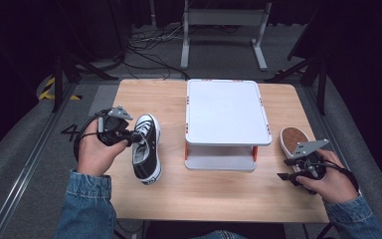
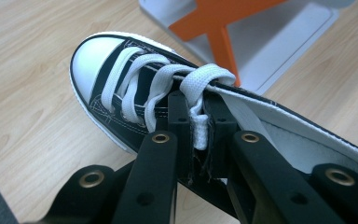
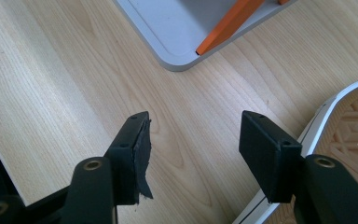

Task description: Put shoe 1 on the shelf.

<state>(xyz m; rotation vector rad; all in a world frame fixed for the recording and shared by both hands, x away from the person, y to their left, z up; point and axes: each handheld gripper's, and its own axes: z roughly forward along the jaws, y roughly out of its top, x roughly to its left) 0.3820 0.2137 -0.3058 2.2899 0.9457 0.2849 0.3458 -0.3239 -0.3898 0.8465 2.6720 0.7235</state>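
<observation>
Denim sleeves [image 1: 84, 204] come in at six o'clock over the wooden worktop [image 1: 209, 191]. At its centre, toward twelve o'clock, stands the white two-tier stand [image 1: 227, 112] with orange posts. At nine o'clock of the stand I hold the black-and-white sneaker [image 1: 146, 149], toe toward twelve o'clock, heel toward six. My left hand-held gripper [image 2: 199, 128] is clenched on the sneaker's white lace [image 2: 199, 133] near the tongue. At three o'clock of the stand the second sneaker [image 1: 293, 139] lies sole up. My right hand-held gripper [image 3: 193, 144] hangs released just beside it, jaws apart over bare wood.
</observation>
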